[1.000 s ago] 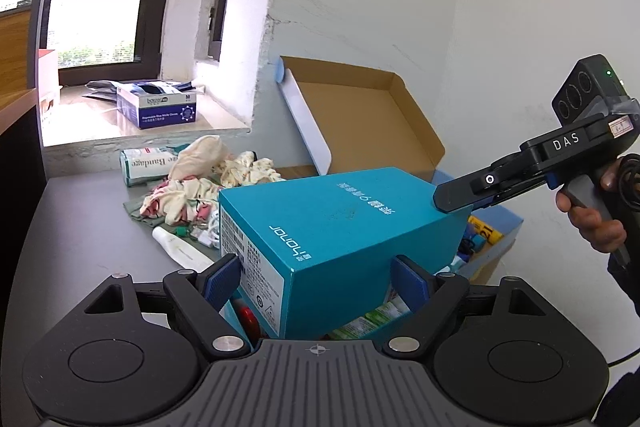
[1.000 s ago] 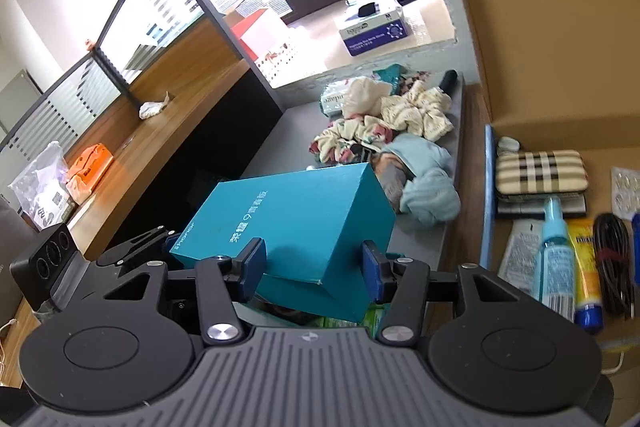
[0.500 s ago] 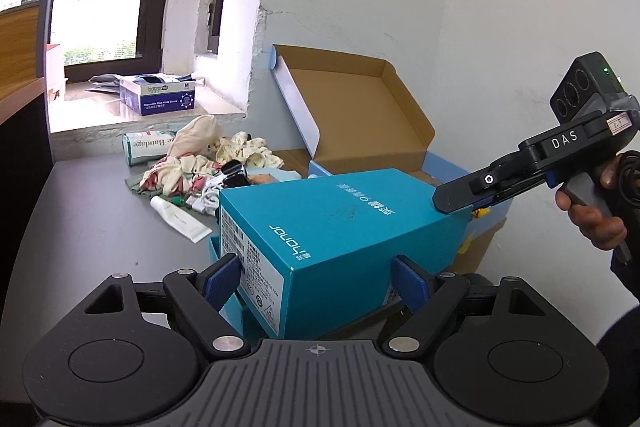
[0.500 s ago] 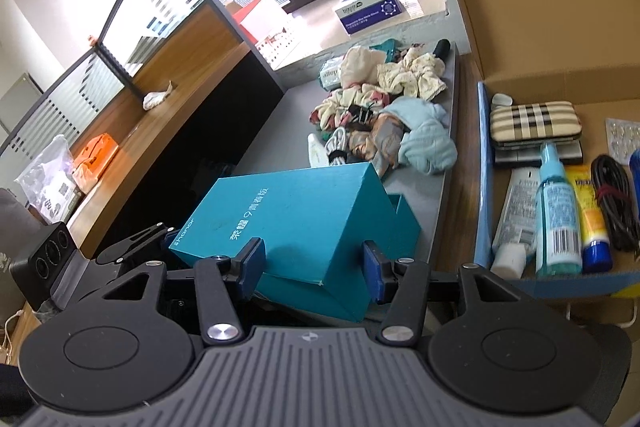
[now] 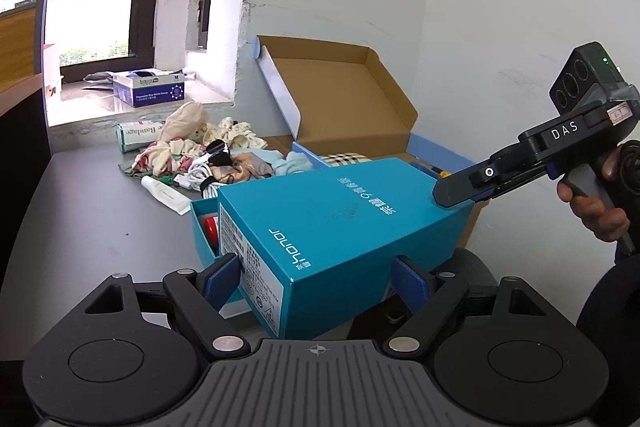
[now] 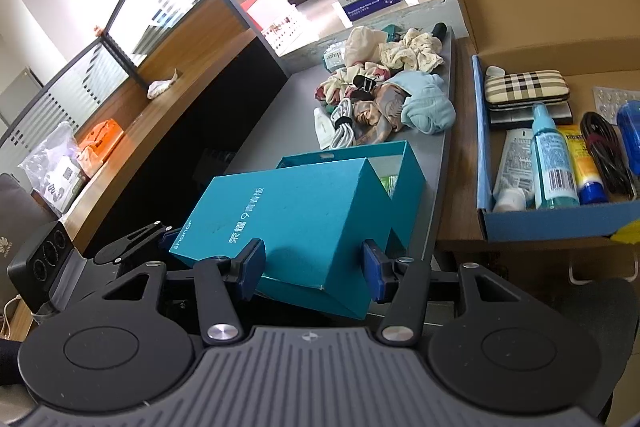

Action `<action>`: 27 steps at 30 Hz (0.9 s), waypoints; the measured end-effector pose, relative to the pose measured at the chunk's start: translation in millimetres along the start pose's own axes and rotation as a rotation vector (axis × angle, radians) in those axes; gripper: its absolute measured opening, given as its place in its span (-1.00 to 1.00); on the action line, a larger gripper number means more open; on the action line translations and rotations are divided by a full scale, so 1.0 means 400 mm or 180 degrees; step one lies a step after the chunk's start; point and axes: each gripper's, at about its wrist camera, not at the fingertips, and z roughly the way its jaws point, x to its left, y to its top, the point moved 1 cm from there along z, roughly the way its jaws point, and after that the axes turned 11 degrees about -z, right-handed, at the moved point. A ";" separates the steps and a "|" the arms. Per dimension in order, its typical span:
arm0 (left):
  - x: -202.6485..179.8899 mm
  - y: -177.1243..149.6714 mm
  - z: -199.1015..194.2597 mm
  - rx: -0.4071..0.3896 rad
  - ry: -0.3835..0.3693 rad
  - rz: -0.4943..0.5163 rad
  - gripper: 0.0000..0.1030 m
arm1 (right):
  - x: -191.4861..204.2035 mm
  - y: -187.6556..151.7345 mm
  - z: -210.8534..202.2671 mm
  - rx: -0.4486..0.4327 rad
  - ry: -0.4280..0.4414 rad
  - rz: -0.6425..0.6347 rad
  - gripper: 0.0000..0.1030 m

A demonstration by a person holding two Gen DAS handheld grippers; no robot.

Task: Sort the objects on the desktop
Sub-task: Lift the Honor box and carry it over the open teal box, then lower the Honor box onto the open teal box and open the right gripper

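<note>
Teal Honor box lid (image 5: 340, 223) is clamped from both ends: left gripper (image 5: 316, 283) has its blue pads pressed on one end, right gripper (image 6: 314, 269) pinches the other end, so both are closed on it. Lid sits tilted, partly over the open teal box base (image 6: 408, 167) on the grey desk (image 5: 88, 211). Behind the base there's a heap of scrunchies and cloths (image 6: 384, 83) plus a coiled white cable (image 6: 342, 123). To the right of the base, a blue cardboard tray (image 6: 560, 223) holds a spray bottle (image 6: 552, 163), tubes and a plaid case (image 6: 526, 85).
</note>
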 end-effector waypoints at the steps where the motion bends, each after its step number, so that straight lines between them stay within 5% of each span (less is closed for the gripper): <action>1: -0.002 -0.001 0.000 0.0000 0.0001 0.0009 0.63 | 0.002 -0.005 -0.002 -0.0004 -0.0003 0.0000 0.16; 10: 0.013 0.032 0.005 -0.0082 0.0004 0.0049 0.63 | 0.024 -0.038 0.002 -0.0069 -0.0018 -0.0018 0.16; 27: 0.088 0.108 0.107 -0.0062 -0.0009 0.0023 0.63 | -0.031 0.073 0.054 -0.0192 -0.0174 -0.0206 0.16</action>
